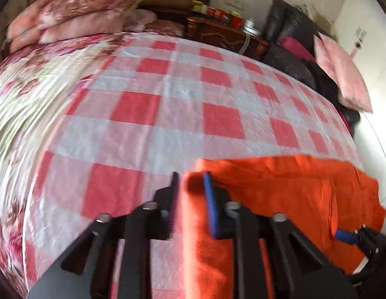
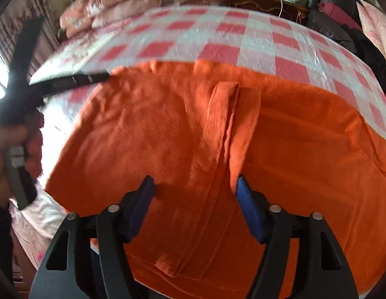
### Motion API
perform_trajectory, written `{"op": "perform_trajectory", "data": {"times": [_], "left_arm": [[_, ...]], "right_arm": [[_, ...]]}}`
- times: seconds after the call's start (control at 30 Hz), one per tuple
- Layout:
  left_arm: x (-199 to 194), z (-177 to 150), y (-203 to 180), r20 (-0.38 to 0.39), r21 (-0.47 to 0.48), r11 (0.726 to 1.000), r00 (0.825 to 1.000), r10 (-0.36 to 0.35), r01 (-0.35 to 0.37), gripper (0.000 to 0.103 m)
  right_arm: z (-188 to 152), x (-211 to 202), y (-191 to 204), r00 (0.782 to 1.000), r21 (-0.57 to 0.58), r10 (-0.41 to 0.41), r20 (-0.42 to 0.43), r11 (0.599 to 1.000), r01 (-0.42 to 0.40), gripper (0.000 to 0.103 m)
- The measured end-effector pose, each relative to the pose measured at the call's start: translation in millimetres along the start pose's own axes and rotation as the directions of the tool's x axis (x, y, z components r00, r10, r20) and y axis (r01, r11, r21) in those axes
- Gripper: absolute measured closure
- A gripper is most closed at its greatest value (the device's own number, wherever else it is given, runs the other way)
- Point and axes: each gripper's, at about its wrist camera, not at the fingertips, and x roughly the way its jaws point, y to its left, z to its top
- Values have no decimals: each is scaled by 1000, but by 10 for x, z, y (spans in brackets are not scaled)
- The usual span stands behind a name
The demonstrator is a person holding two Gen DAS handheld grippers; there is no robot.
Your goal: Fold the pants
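Observation:
The orange pants [image 2: 168, 129] lie spread on the checked bed cover, folded lengthwise with a seam ridge down the middle. In the left wrist view, my left gripper [image 1: 191, 182] is shut on the left edge of the pants [image 1: 280, 186], with cloth bunched between its fingers. In the right wrist view, my right gripper [image 2: 195, 186] is open just above the near middle of the pants, its jaws astride the ridge. The left gripper [image 2: 68, 81] shows at the pants' far left corner in that view. The right gripper's blue pad [image 1: 346, 236] shows at the lower right of the left wrist view.
A red and white checked cover [image 1: 168, 104] lies over a floral bedspread [image 1: 23, 94]. Pink pillows [image 1: 75, 17] are stacked at the head. A wooden nightstand [image 1: 225, 35] with boxes and a dark sofa [image 1: 292, 39] with pink cushions stand behind the bed.

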Motion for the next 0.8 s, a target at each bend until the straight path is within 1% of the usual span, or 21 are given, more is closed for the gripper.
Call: {"op": "perform_trajectory", "data": {"times": [0.03, 0.07, 0.1, 0.13, 0.17, 0.2, 0.23, 0.27, 0.33, 0.37, 0.4, 0.47, 0.5, 0.53, 0.57, 0.6, 0.7, 0.77, 0.8], "left_arm": [[-79, -23, 48, 22, -33, 999, 1000, 1, 0, 69], [-149, -60, 84, 46, -59, 998, 999, 3, 0, 64], [-218, -85, 118, 69, -81, 997, 998, 17, -11, 52], [-307, -138, 126, 84, -95, 995, 996, 34, -26, 45], [-353, -138, 134, 93, -96, 995, 995, 47, -38, 39], [-419, -162, 122, 100, -87, 993, 991, 94, -85, 36], [-469, -207, 97, 98, -74, 989, 986, 137, -130, 35], [-507, -243, 68, 74, -37, 986, 984, 164, -161, 34], [-598, -354, -5, 41, 14, 987, 986, 159, -160, 31], [-646, -422, -45, 35, 30, 987, 987, 156, -157, 25], [-691, -510, -67, 31, 36, 987, 988, 154, -155, 16], [-717, -655, -131, 11, 57, 989, 990, 138, -139, 6], [-695, -704, -137, 5, 59, 988, 989, 146, -146, 4], [-661, -748, -137, -6, 57, 984, 985, 170, -169, 2], [-613, -791, -133, -20, 59, 983, 984, 178, -176, 2], [-556, -811, -128, -45, 65, 982, 982, 181, -178, 2], [-404, -902, -106, -131, 78, 979, 971, 199, -191, 2], [-415, -949, -72, -115, 54, 983, 976, 183, -177, 2], [-417, -969, -81, -109, 65, 982, 977, 185, -178, 2]], "right_arm": [[-18, 2, 25, 1000, -14, -9, 2, 1000, 9, 30], [-44, 15, 65, 1000, -35, -26, 0, 999, 26, 26], [-65, 27, 98, 999, -51, -36, -2, 998, 36, 20], [-81, 42, 127, 999, -63, -42, -5, 997, 41, 16], [-95, 37, 141, 999, -63, -52, 2, 997, 52, 16], [-97, 33, 131, 999, -52, -50, 2, 997, 50, 16], [-93, 39, 124, 999, -49, -48, 4, 998, 48, 16], [-88, 39, 123, 999, -49, -49, 6, 998, 49, 16], [-83, 43, 122, 999, -42, -51, 7, 998, 52, 16], [-81, 49, 132, 998, -37, -58, 5, 998, 59, 16], [-78, 50, 138, 998, -30, -64, 4, 998, 64, 16], [-79, 45, 139, 998, -12, -68, 5, 998, 68, 16], [-81, 44, 142, 997, -9, -71, 6, 997, 71, 16], [-78, 45, 141, 997, -3, -73, 7, 997, 74, 16], [-68, 49, 140, 997, 9, -77, 4, 997, 77, 16], [-51, 56, 140, 997, 26, -83, -4, 996, 83, 16], [-29, 63, 148, 995, 44, -95, -22, 994, 96, 16], [-30, 64, 150, 995, 49, -98, -22, 994, 99, 16], [-32, 65, 148, 995, 49, -98, -20, 994, 99, 16]]}}
